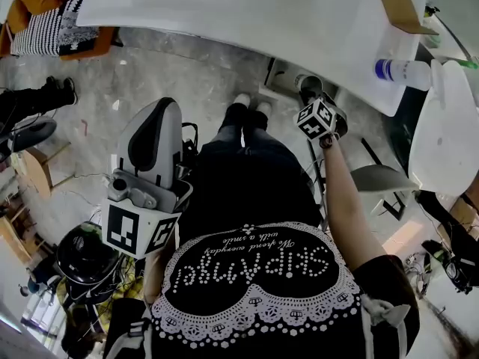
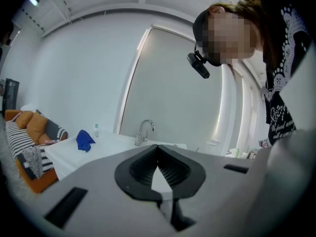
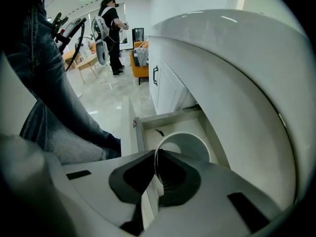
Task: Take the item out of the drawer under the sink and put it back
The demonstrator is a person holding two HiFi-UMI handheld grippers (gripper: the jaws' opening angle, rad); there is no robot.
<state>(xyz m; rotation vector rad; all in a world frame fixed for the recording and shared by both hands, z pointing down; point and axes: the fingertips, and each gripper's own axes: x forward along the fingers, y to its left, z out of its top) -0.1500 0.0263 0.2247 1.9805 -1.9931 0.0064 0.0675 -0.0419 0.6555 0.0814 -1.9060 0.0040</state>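
In the right gripper view my right gripper [image 3: 157, 154] points steeply down, shut on the thin rim of a white cup [image 3: 190, 144]. The cup hangs over the open white drawer [image 3: 165, 125] below the counter; its bottom is hidden. The head view shows the same gripper [image 1: 311, 96] above the drawer [image 1: 281, 73], in front of the person's feet. My left gripper [image 1: 165, 105] is held at the person's left side, away from the drawer. Its pads meet with nothing between them, seen in the left gripper view [image 2: 158, 151].
The white counter [image 1: 247, 13] overhangs the drawer, with a bottle [image 1: 404, 72] on it at the right. The left gripper view shows a faucet [image 2: 143, 131] and a blue cloth [image 2: 85, 141] on the counter. Closed cabinet doors [image 3: 160, 85] stand beyond the drawer. Another person [image 3: 111, 28] stands far back.
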